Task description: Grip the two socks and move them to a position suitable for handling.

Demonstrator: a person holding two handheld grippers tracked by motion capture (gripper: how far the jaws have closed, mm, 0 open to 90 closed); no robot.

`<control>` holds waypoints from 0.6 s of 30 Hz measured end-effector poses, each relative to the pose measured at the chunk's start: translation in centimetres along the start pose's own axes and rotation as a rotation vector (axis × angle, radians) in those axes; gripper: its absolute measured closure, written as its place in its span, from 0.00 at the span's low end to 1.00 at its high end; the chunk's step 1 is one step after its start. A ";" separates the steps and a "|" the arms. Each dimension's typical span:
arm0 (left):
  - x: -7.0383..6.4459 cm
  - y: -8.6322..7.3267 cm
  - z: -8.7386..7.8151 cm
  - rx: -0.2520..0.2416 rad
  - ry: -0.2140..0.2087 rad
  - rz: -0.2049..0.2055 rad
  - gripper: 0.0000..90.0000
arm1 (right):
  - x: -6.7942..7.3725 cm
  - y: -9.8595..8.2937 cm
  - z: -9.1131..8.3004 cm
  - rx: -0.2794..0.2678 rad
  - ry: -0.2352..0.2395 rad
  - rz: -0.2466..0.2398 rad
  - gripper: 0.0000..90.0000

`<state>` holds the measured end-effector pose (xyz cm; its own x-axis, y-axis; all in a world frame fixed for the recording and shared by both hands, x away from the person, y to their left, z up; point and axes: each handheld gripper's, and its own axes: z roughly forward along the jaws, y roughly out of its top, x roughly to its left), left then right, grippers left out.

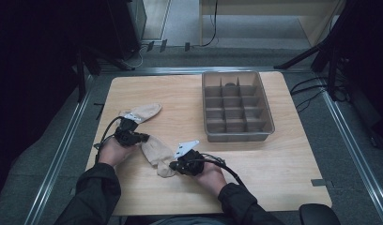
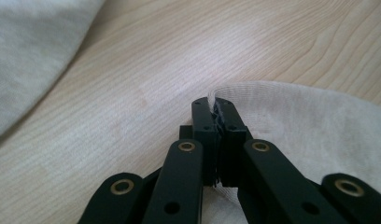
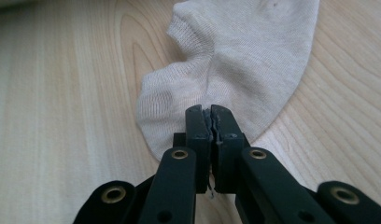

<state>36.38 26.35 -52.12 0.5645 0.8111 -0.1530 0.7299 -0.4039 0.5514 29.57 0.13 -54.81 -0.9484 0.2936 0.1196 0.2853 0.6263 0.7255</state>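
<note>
A beige sock (image 1: 155, 151) lies on the wooden table (image 1: 274, 154) between my two grippers. My left gripper (image 1: 143, 137) is shut on its upper end; in the left gripper view the jaws (image 2: 215, 105) pinch the sock's edge (image 2: 291, 116), with a sliver of fabric between them. At the lower end my right gripper (image 1: 172, 165) is shut too, its jaws (image 3: 210, 112) clamping the rim of the sock (image 3: 244, 60), which spreads away flat on the wood. A second beige sock (image 1: 146, 111) (image 2: 30, 46) rests just behind the left gripper.
A grey plastic tray (image 1: 268, 110) divided into several compartments stands at the back right of the table, with a dark item in one far compartment. Bare wood lies to the right and front of the right hand. Dark stands and cables surround the table.
</note>
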 end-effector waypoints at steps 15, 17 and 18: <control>-4.9 6.6 -0.4 -0.020 -0.171 0.202 0.97 | 3.2 2.9 -0.1 -0.099 0.094 0.034 0.97; -5.9 7.1 0.0 -0.014 -0.205 0.220 0.97 | 3.4 3.0 0.3 -0.104 0.091 0.038 0.97; -6.2 7.2 0.3 -0.006 -0.216 0.233 0.97 | 3.5 3.0 0.4 -0.107 0.082 0.037 0.97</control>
<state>38.23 18.25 -47.43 0.7857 0.5879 -0.1925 0.5693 -0.5655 0.5967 27.15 3.31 -52.51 -0.9467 0.2526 0.1997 0.3085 0.5340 0.7872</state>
